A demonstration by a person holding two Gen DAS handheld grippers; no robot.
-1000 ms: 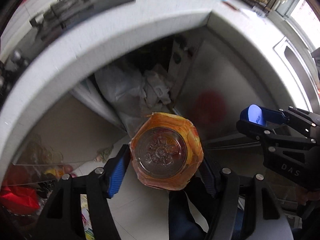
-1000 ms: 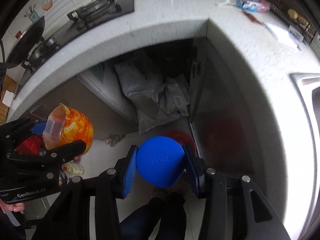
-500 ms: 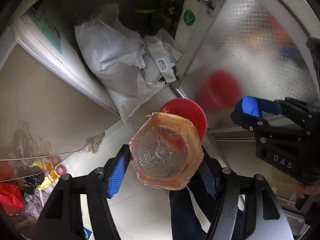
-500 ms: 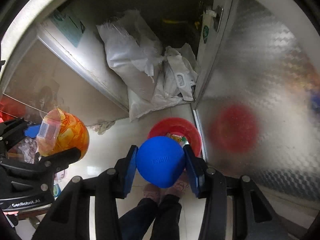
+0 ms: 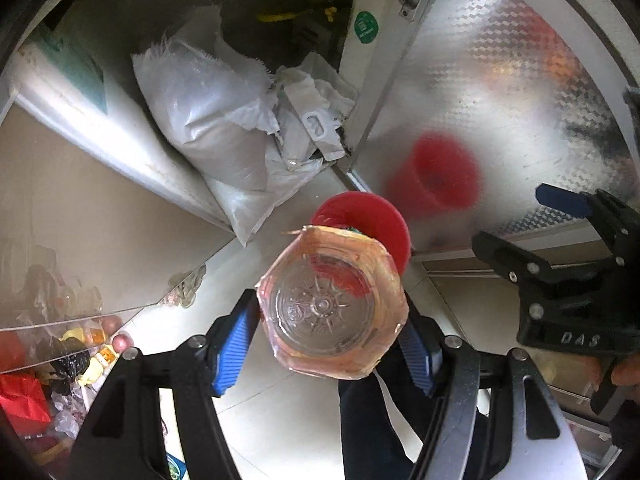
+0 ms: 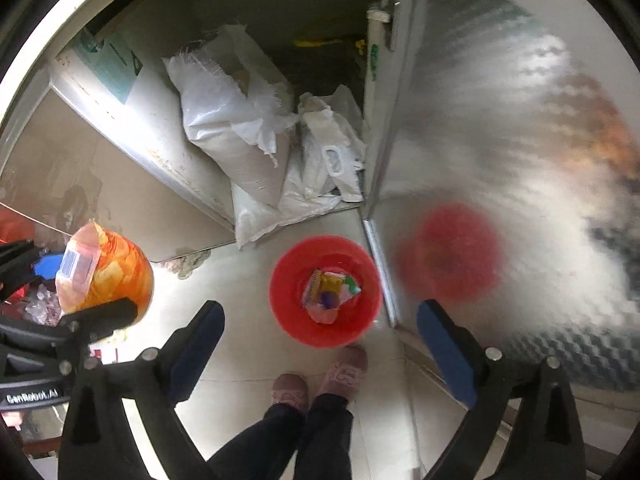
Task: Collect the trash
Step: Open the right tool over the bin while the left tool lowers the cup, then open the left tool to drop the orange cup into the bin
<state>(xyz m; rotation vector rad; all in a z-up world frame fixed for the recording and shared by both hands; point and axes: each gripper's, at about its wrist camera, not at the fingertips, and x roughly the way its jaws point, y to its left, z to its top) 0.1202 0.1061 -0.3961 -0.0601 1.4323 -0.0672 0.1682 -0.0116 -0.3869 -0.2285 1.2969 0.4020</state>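
My left gripper (image 5: 326, 320) is shut on a clear plastic jar with an orange label (image 5: 324, 308), seen bottom-on and hanging above the red bin (image 5: 384, 220). In the right wrist view the jar (image 6: 112, 276) and left gripper (image 6: 84, 284) sit at the left edge. My right gripper (image 6: 320, 312) points down over the red bin (image 6: 288, 280); its jaws are opening wide with nothing between them. Inside the bin lie wrappers (image 6: 328, 284) and a small blue thing (image 6: 329, 300). The right gripper (image 5: 524, 220) also shows at the right of the left wrist view.
The bin stands on a pale tiled floor beside an open cabinet holding white sacks (image 6: 232, 120). A shiny metal door (image 6: 500, 140) to the right mirrors the bin. The person's slippered feet (image 6: 320, 376) are just below the bin. A rag (image 6: 188, 260) and clutter (image 5: 40, 380) lie left.
Both grippers have sunk from counter height towards the floor. The right jaws have spread and the blue round thing they held is gone from between them. The left still holds the jar.
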